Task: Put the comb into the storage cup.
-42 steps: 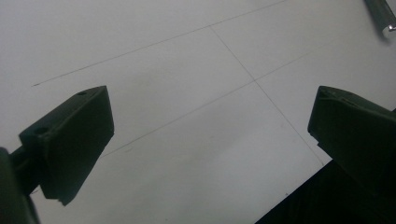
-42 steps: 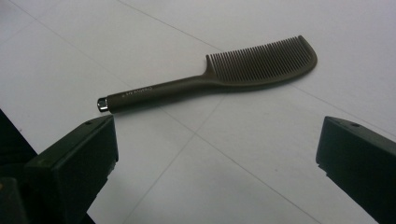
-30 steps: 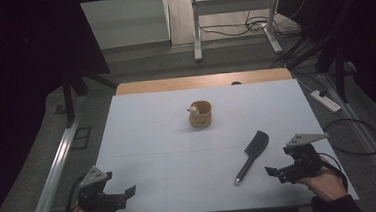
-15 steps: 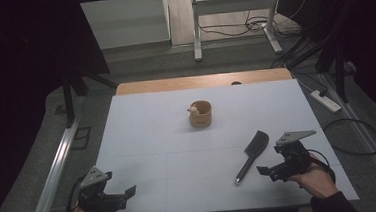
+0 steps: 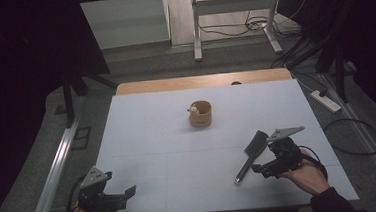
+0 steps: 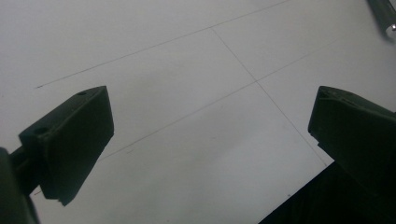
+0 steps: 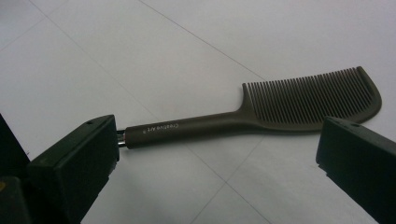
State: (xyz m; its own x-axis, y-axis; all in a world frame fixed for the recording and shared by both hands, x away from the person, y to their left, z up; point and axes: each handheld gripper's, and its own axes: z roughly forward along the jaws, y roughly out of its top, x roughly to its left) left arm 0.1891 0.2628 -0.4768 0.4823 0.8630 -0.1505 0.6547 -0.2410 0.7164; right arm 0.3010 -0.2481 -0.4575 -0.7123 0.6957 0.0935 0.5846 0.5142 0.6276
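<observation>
Left gripper (image 5: 130,191) and right gripper (image 5: 254,170) both gape wide, held low.

Table (image 5: 143,139): white top, faint grid lines, wooden strip along far edge. On it: brown mug (image 5: 200,114), mid-table; dark comb (image 5: 250,155), lying flat, near right.

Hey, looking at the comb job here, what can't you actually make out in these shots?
- Comb: its handle tip is hidden behind the right gripper's near jaw in the right gripper view.
- Cup: what's inside, and the pale bit at its rim, are too small in the high view.
- Left gripper: a shiny tip at the top right corner of its own view is cut off by the edge.
</observation>
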